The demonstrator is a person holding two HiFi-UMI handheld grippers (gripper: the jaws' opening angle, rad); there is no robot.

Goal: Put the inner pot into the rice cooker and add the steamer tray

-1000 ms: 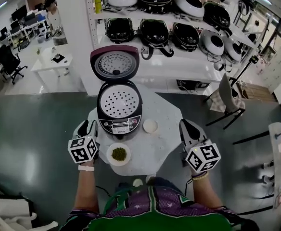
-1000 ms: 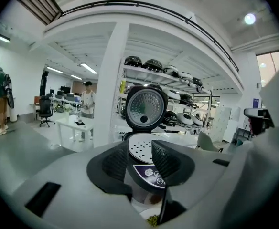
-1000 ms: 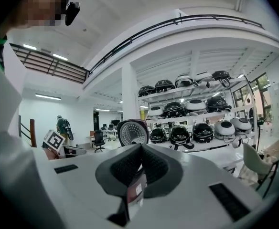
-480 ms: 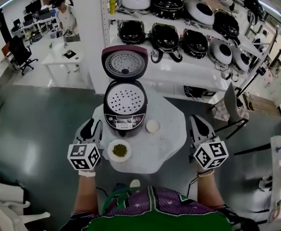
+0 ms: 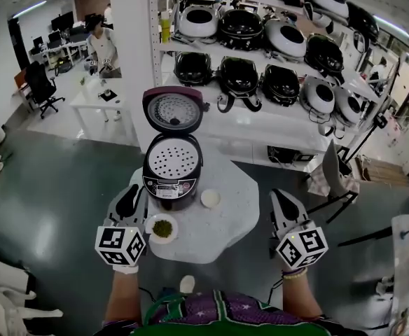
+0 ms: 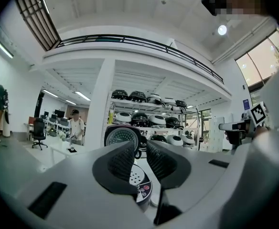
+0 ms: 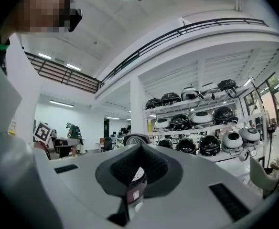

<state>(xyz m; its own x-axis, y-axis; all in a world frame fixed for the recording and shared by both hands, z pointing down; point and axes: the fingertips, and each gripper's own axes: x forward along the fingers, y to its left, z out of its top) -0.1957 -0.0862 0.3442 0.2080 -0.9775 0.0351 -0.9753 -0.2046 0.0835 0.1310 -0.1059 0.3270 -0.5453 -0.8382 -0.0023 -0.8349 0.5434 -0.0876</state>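
Rice cooker stood on a small white table, with its lid hinged open and upright at the back. A white steamer tray, dotted with holes, sat level in the cooker's mouth and filled it. The inner pot could not be seen; if it was in place, the tray hid it. Judged from this, both steps of the task looked done.

The left gripper hung just off the table's near left edge. Its jaws stood a little apart, had just been closing, and had nothing between them. The right gripper hung off the right edge, well apart from the cooker, with its jaws pressed together and empty.

The only likely next move was lowering the lid, which would have called for a reach over the cooker to the lid's top edge without knocking the tray.

A white bowl in front of the cooker held something green, too small to name. A smaller white dish beside the cooker's front looked empty.
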